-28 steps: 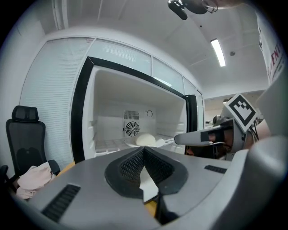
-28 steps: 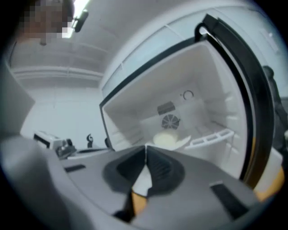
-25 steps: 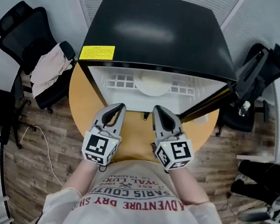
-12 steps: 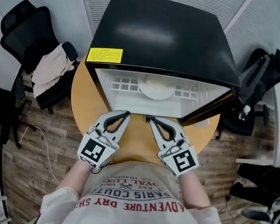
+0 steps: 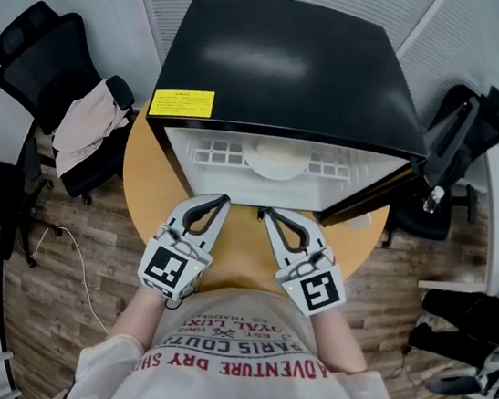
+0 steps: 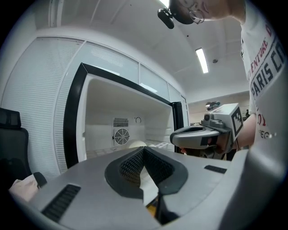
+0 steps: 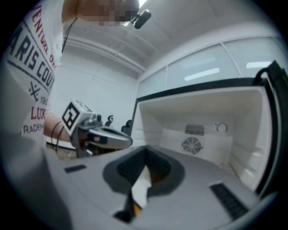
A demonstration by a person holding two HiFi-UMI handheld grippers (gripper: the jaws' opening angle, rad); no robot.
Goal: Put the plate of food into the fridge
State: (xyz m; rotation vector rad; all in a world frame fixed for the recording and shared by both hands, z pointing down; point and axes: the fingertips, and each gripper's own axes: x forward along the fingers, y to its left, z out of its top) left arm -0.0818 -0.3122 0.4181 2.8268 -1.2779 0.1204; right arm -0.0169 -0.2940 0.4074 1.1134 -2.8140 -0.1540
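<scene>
Left gripper (image 5: 219,203) and right gripper (image 5: 268,213), grey plastic, were closed, empty; pale round plate (image 5: 276,160) sat in glossy black fridge (image 5: 287,61).

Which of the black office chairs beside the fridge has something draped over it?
The chair at the head view's left, nearest the yellow sticker: a pale cloth hangs over it. The chair at the right has no cloth on it.

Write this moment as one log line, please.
plate: on fridge shelf | door: open | left gripper: shut, empty | right gripper: shut, empty
</scene>
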